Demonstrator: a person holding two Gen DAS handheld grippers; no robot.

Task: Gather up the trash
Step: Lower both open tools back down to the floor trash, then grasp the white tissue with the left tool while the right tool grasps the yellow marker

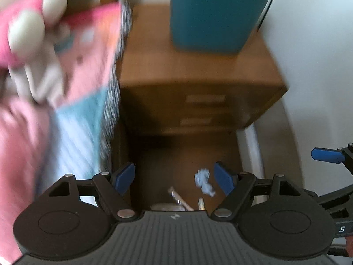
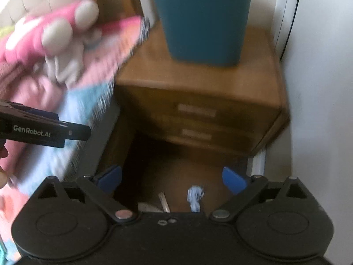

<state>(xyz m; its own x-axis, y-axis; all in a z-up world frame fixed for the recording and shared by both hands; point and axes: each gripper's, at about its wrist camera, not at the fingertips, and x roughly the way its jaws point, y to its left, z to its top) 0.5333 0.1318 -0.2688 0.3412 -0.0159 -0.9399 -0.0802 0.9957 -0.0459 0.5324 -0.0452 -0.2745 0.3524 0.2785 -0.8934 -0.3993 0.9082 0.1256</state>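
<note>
Trash sits on the brown wood floor [image 1: 183, 154] in the narrow gap in front of the wooden nightstand [image 1: 198, 75], bed edge with pink-and-blue bedding [image 1: 72, 92] on one side, white wall [image 1: 308, 44] on the other. Main piece: crumpled pale-blue paper wad [image 1: 204, 182], irregular, creased, slightly elongated; in the left wrist view its long axis runs from upper left to lower right, narrow tail toward the lower right. In the right wrist view the same wad [image 2: 195, 197] reads closer to vertical, wider lump on top. Beside it a tan, flat wrapper strip [image 1: 178, 198], long axis diagonal, upper left to lower right, lower end hidden behind the gripper body. A small pale stick-like scrap [image 1: 201, 204] lies between strip and wad, roughly upright in frame; too blurred to identify. A whitish rounded piece [image 2: 147, 207] shows at the body edge, mostly hidden. Left gripper [image 1: 174, 177]: jaws wide, nothing between the blue pads, pointing steeply down above the trash, wad near the right pad but not touching. Right gripper [image 2: 173, 178]: jaws very wide, empty, also aimed down at the same spot. Teal bin [image 1: 216, 11] stands on the nightstand top, toward its back edge. Both views motion-blurred.
</note>
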